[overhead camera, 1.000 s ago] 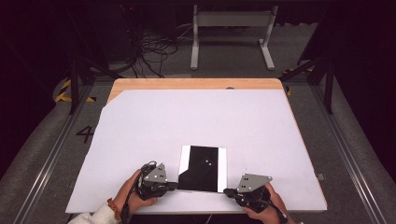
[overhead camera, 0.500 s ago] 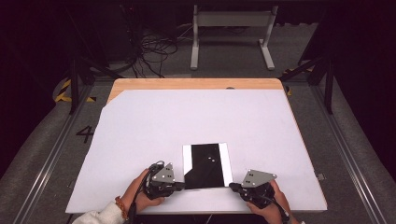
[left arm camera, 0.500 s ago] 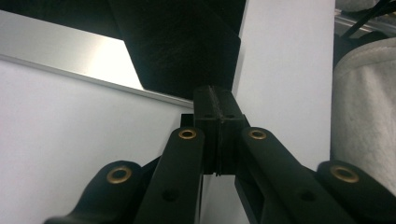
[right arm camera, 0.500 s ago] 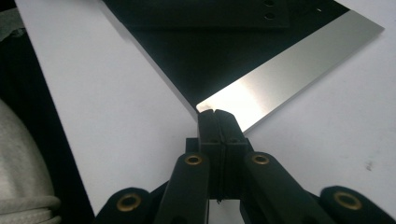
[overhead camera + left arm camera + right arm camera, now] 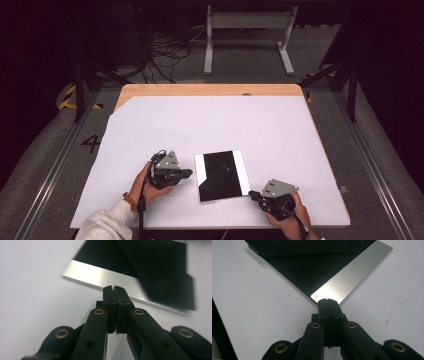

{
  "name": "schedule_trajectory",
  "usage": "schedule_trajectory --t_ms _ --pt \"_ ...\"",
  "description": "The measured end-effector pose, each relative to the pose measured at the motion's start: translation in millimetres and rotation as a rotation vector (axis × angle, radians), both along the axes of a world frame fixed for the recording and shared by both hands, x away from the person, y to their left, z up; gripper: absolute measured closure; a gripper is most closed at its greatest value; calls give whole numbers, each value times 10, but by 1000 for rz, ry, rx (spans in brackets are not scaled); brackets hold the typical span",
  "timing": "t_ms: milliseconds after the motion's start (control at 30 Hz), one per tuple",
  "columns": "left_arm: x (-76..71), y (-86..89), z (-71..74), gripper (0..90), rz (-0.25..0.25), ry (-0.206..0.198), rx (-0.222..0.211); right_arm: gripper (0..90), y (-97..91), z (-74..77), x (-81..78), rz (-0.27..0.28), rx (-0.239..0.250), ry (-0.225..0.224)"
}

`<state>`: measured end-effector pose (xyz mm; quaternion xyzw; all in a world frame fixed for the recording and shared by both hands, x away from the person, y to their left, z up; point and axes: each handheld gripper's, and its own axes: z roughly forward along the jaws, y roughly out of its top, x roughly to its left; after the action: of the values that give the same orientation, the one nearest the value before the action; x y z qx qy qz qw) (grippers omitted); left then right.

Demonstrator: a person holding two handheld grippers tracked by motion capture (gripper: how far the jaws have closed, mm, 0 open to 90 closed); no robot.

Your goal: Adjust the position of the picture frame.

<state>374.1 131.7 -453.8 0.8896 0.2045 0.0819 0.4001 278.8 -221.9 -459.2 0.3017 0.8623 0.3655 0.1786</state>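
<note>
A flat black plate (image 5: 222, 175) with a silver strip along its left and right sides lies on the white table top (image 5: 200, 125), near the front middle. A darker black sheet lies across it. My left gripper (image 5: 189, 173) is held in a hand just left of the plate and points at its left strip. In the left gripper view my left gripper (image 5: 115, 288) is shut and empty, a little short of the silver strip (image 5: 100, 276). My right gripper (image 5: 251, 194) is at the plate's near right corner. In the right gripper view my right gripper (image 5: 328, 301) is shut, with its tips at the strip's corner (image 5: 352, 270).
The table's front edge runs close under both hands. A bare wooden strip (image 5: 210, 90) borders the far edge. On the dark floor beyond stand a grey metal frame (image 5: 245, 30) and loose cables (image 5: 165, 55). Rails run along both sides of the table.
My left gripper has moved away from the person, up along the plate's left side. The plate has shifted slightly right and turned a little. The right gripper has hardly moved.
</note>
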Motion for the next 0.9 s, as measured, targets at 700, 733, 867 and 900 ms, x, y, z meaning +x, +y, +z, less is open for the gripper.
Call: schedule_trajectory --t_ms 700,733,867,900 --pt "697 -208 -50 861 126 -9 4 900 -9 -25 104 -93 9 -31" --pt "713 -225 -64 860 125 -7 14 900 -8 -24 106 -93 8 -30" --pt "748 -258 -101 871 121 14 15 900 -9 -21 114 -94 7 -28" --pt "753 -254 -99 871 117 15 17 900 -9 -21 116 -93 7 -28"
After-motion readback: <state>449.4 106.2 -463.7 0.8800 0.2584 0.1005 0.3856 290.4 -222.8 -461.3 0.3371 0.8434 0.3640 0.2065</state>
